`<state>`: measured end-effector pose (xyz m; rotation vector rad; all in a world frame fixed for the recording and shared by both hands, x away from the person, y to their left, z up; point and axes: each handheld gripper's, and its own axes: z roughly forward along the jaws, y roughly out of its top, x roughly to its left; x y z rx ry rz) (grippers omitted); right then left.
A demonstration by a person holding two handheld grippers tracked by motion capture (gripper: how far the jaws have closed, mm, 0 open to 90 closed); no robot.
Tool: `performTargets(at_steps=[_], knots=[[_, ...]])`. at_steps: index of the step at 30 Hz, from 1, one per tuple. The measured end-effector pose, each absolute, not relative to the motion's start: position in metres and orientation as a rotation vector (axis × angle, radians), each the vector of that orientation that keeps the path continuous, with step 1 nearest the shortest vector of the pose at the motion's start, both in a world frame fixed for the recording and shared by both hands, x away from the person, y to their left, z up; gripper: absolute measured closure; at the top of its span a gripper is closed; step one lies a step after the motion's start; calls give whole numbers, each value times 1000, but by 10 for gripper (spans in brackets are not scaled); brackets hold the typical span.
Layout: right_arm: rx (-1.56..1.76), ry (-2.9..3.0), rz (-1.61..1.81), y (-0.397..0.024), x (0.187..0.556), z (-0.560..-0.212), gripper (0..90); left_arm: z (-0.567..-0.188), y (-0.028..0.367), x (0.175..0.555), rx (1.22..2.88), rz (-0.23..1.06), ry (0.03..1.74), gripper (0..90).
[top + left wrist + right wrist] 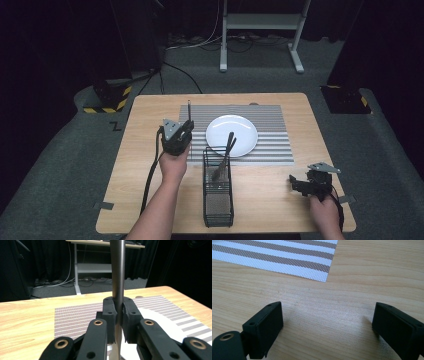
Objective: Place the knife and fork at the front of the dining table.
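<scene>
Dark metal runs up the middle of your left gripper view: a slim utensil handle (118,270) clamped between the two black jaws, which are drawn in tight against it on both sides. The handle rises straight out of the top of the frame, and its lower part passes down between the pads. In the high view your left gripper (176,134) sits left of centre, and the same utensil (189,111) stands up from it as a thin dark rod, over the left edge of the striped placemat (270,135). What kind of head the utensil has cannot be told.

The white plate (232,134) lies on the placemat just right of your left gripper, in the middle of the frame. Below it stands a black wire caddy (218,200), long and narrow, running toward the bottom edge; more dark cutlery (224,160) leans out of its far end, with the handles reaching over the plate's near rim.

Your right gripper (306,184) rests low at the lower right of the high view, well apart from the caddy and off the placemat, over bare wood. In the right gripper view its jaws stand wide apart with nothing between them, just the pale wooden table (332,305) and a corner of the placemat at the top of the frame.
</scene>
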<state>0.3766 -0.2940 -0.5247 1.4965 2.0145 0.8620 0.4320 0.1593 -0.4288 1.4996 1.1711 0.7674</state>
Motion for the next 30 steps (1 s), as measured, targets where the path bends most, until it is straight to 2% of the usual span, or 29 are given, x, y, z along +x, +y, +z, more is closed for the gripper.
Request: performTargets(at_steps=[15,23,30], knots=[[1493,2021,863,-294,376,-525,96,-447,159,459,1519,716,1273,820],[1494,2021,865,-294,376,-525,96,-457,162,491,1499,637,1407,822],[1494,2021,865,-294,376,-525,97,-466,159,506,1512,623,1454,825]])
